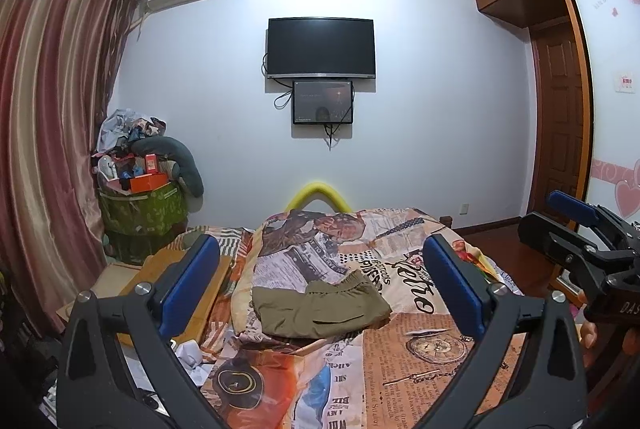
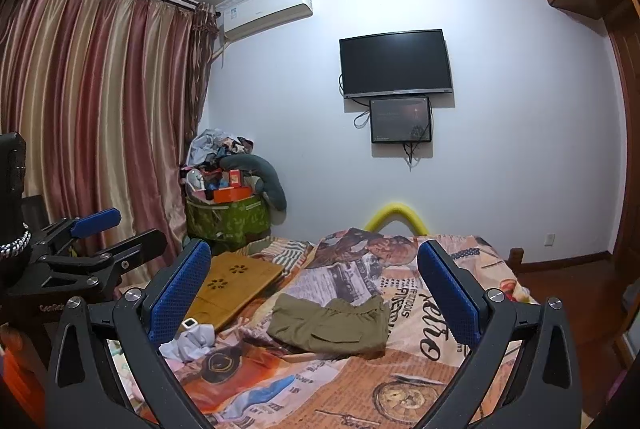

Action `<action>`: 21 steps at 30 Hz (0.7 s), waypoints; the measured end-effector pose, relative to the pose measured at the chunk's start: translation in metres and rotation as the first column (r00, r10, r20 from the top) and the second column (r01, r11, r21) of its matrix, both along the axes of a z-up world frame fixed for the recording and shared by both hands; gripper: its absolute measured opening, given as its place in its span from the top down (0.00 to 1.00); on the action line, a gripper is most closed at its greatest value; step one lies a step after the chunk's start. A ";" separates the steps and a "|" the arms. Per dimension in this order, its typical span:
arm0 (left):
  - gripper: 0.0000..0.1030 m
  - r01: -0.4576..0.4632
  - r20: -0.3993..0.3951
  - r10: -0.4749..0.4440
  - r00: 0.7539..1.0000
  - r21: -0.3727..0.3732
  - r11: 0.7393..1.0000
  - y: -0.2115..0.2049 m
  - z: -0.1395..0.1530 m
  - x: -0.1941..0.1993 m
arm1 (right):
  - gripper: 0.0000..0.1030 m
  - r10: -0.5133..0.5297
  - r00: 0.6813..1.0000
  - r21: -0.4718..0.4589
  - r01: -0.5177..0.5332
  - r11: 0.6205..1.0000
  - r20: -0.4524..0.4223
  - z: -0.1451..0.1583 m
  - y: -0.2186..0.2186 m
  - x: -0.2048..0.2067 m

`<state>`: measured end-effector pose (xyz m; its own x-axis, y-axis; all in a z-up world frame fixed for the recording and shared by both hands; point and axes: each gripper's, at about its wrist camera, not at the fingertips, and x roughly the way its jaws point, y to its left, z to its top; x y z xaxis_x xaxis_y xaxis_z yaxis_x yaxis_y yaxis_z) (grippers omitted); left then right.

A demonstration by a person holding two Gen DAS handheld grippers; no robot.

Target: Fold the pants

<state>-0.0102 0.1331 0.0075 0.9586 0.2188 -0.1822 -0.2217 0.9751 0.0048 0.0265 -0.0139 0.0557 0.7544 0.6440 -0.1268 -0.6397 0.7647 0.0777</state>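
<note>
Olive pants [image 1: 320,307] lie folded into a compact rectangle on the printed bedspread [image 1: 420,345], waistband toward the far side. My left gripper [image 1: 320,285] hovers short of them, wide open, blue pads apart and nothing between them. In the right wrist view the same pants [image 2: 330,323] rest on the bedspread [image 2: 360,385] ahead of my right gripper [image 2: 316,293], likewise open and empty. The right gripper [image 1: 576,229] shows at the right edge of the left wrist view; the left gripper [image 2: 108,237] shows at the left edge of the right wrist view.
A wooden lap board [image 2: 236,281] lies on the bed left of the pants, with crumpled white cloth [image 2: 192,343] near it. A green bin piled with clutter [image 2: 228,213] stands in the corner by the curtains [image 2: 92,117]. A yellow foam bumper [image 2: 398,217] caps the bed's far end.
</note>
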 end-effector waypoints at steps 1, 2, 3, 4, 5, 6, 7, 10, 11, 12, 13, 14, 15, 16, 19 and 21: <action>0.00 0.000 -0.002 0.000 1.000 0.000 1.000 0.000 0.000 0.001 | 0.00 -0.001 1.000 -0.001 0.001 1.000 -0.001 -0.001 0.000 0.000; 0.00 0.000 -0.005 0.000 1.000 0.000 1.000 0.000 -0.001 0.001 | 0.00 -0.003 1.000 -0.002 0.003 1.000 -0.002 -0.001 0.000 0.000; 0.00 0.000 -0.007 0.000 1.000 0.001 1.000 0.000 -0.002 0.002 | 0.00 -0.003 1.000 -0.003 0.003 1.000 -0.004 -0.002 0.000 -0.001; 0.00 0.000 -0.008 0.000 1.000 0.001 1.000 0.001 -0.002 0.002 | 0.00 -0.003 1.000 -0.004 0.003 1.000 -0.008 -0.002 0.000 -0.001; 0.00 0.000 -0.009 0.000 1.000 0.002 1.000 0.001 -0.002 0.003 | 0.00 -0.003 1.000 -0.005 0.003 1.000 -0.010 -0.003 0.000 -0.001; 0.00 0.000 -0.009 0.000 1.000 0.001 1.000 0.001 -0.003 0.004 | 0.00 -0.004 1.000 -0.006 0.004 1.000 -0.013 -0.002 0.000 -0.001; 0.00 -0.001 -0.008 0.001 1.000 0.000 1.000 0.001 -0.003 0.004 | 0.00 -0.005 1.000 -0.007 0.005 1.000 -0.014 -0.003 0.000 -0.001; 0.00 0.002 -0.010 -0.002 1.000 0.000 1.000 0.002 -0.003 0.003 | 0.00 -0.007 1.000 -0.009 0.007 1.000 -0.020 -0.003 0.000 -0.001; 0.00 0.002 -0.011 -0.002 1.000 -0.003 1.000 0.002 -0.003 0.004 | 0.00 -0.007 1.000 -0.011 0.007 1.000 -0.021 -0.003 0.000 -0.001; 0.00 0.002 -0.013 -0.002 1.000 -0.004 1.000 0.003 -0.004 0.004 | 0.00 -0.009 1.000 -0.011 0.008 1.000 -0.022 -0.003 0.000 -0.001; 0.00 0.001 -0.014 -0.001 1.000 -0.007 1.000 0.003 -0.005 0.005 | 0.00 -0.009 1.000 -0.012 0.009 1.000 -0.023 -0.003 0.000 -0.001; 0.00 -0.001 -0.015 0.001 1.000 -0.010 1.000 0.003 -0.005 0.006 | 0.00 -0.007 1.000 -0.012 0.007 1.000 -0.023 -0.003 0.000 -0.001; 0.00 -0.002 -0.017 0.001 1.000 -0.012 1.000 0.002 -0.006 0.007 | 0.00 -0.007 1.000 -0.012 0.007 1.000 -0.023 -0.003 0.000 -0.001; 0.00 -0.003 -0.017 0.003 1.000 -0.013 1.000 0.002 -0.007 0.007 | 0.00 -0.008 1.000 -0.013 0.008 1.000 -0.024 -0.003 0.000 -0.001; 0.00 -0.007 -0.018 0.007 1.000 -0.016 1.000 0.002 -0.008 0.007 | 0.00 -0.009 1.000 -0.016 0.008 1.000 -0.025 -0.004 0.000 -0.002; 0.00 -0.007 -0.021 0.006 1.000 -0.016 1.000 0.001 -0.009 0.008 | 0.00 -0.010 1.000 -0.015 0.009 1.000 -0.025 -0.004 0.000 -0.002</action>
